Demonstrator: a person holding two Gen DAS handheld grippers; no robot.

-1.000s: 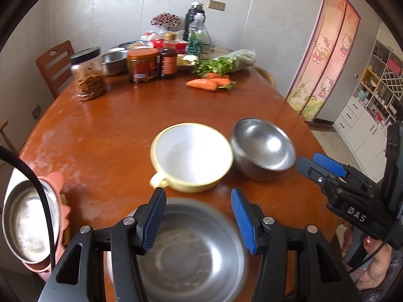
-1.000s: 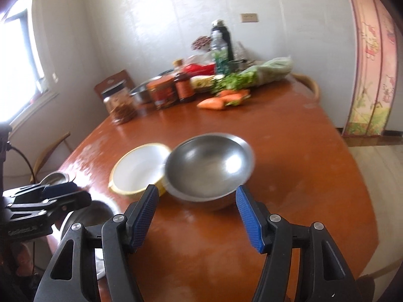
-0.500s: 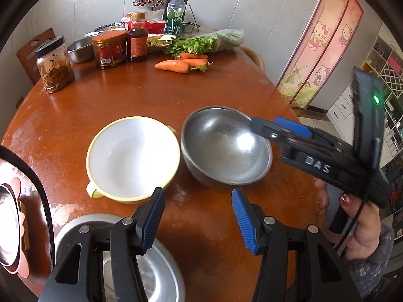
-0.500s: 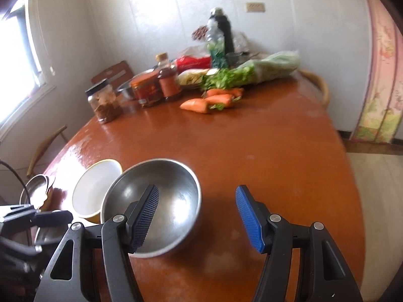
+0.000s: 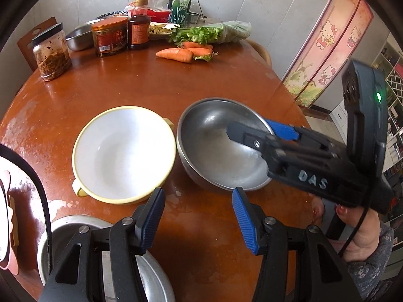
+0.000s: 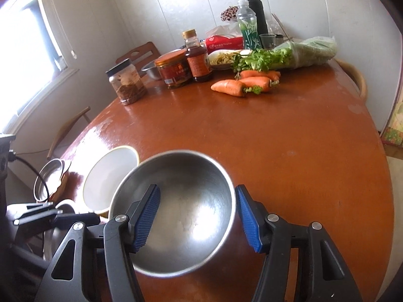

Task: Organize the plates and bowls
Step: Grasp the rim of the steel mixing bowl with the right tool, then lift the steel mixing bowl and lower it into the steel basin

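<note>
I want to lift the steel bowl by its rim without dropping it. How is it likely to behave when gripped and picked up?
The steel bowl looks thin-walled and empty, so probably light and stiff. Its polished, curved wall may slip between the right tool pads, whose jaws are closing astride the right rim. With its rounded underside, it could rock or slide on the glossy table if nudged.

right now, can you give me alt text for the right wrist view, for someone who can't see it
The right gripper is closing around the right rim of a steel bowl, one finger inside and one outside, on a round wooden table. A white bowl sits left of it; carrots lie beyond.
</note>
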